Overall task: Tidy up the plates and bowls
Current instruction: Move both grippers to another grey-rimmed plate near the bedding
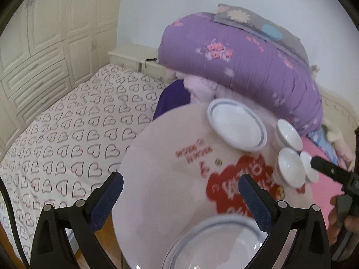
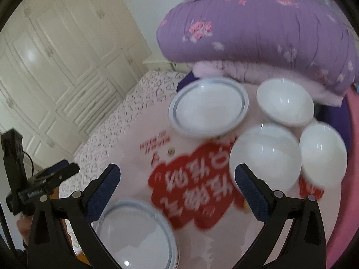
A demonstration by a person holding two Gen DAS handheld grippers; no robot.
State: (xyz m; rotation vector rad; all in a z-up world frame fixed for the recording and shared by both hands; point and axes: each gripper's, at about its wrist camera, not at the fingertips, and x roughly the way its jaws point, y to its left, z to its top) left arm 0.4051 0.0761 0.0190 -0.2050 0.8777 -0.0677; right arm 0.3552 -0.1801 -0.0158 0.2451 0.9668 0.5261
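A round pale table [image 1: 157,190] with a red print carries the dishes. One blue-rimmed white plate [image 1: 236,124] lies at its far side, and another plate [image 1: 215,244] sits at the near edge, low between my left gripper's fingers without touching them. Three small white bowls [image 1: 290,168] cluster at the right. My left gripper [image 1: 181,190] hangs open and empty above the table. In the right wrist view the far plate [image 2: 208,109], the near plate [image 2: 136,235] and the bowls [image 2: 264,157] show blurred. My right gripper [image 2: 177,179] is open and holds nothing.
A bed with a heart-print sheet [image 1: 74,139] lies left of the table. A folded purple quilt [image 1: 242,67] is piled behind it, with pink cloth [image 1: 323,174] at the right. Cream wardrobe doors [image 2: 56,67] fill the left wall. A person's hand [image 2: 24,226] holds the left gripper [image 2: 56,172].
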